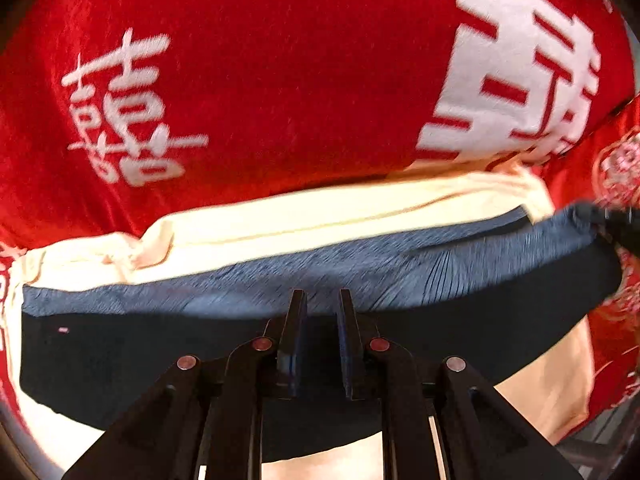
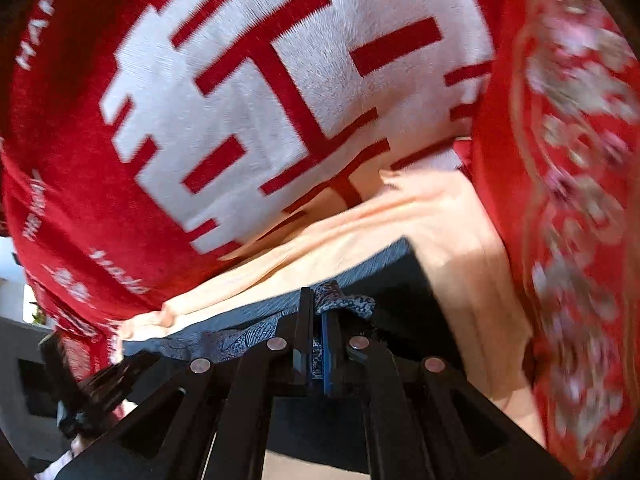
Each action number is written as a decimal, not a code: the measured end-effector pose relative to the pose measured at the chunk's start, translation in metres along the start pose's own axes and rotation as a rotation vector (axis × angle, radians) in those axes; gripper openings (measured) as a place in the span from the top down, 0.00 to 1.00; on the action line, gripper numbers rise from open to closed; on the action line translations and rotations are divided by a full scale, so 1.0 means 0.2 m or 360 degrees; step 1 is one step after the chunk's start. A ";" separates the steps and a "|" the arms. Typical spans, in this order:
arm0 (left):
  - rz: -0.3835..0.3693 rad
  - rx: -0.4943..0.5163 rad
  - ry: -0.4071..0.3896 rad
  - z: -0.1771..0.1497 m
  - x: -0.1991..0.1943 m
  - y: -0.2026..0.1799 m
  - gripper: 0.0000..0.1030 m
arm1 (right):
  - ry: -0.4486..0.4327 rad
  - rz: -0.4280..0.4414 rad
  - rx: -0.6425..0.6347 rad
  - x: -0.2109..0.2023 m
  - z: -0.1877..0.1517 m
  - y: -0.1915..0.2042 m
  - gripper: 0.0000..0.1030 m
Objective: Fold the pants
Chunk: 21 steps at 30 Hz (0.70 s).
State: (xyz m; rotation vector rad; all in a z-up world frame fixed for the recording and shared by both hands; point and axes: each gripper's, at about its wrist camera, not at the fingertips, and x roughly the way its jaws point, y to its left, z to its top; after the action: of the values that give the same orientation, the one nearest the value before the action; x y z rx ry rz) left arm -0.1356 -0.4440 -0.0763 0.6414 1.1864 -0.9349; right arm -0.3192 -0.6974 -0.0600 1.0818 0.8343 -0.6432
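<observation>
The pants (image 1: 360,268) are blue-grey with a finely pleated outer face and a dark inner side (image 1: 160,360). They lie across a cream cloth on a red blanket. My left gripper (image 1: 322,300) sits at the pants' near folded edge with a narrow gap between its fingers and no cloth visibly between them. My right gripper (image 2: 318,300) is shut on a bunched corner of the pants (image 2: 344,302) and holds it up. That gripper also shows in the left wrist view (image 1: 612,220) at the right end of the pants.
A cream cloth (image 1: 320,212) lies under the pants. A red blanket (image 1: 280,60) with large white characters covers the surface behind. A red floral cloth (image 2: 568,200) lies to the right. A dark frame (image 2: 60,380) shows at the lower left of the right wrist view.
</observation>
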 end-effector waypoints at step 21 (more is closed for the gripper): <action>0.0260 -0.0090 0.0095 -0.08 0.31 -0.04 0.15 | 0.0142 -0.0387 -0.0250 0.17 -0.11 -0.05 0.81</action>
State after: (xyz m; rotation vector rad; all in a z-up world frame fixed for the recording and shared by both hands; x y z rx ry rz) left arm -0.1440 -0.4517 -0.1397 0.7132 1.1904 -0.7469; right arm -0.3146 -0.6833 -0.0992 0.8786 1.0865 -0.7228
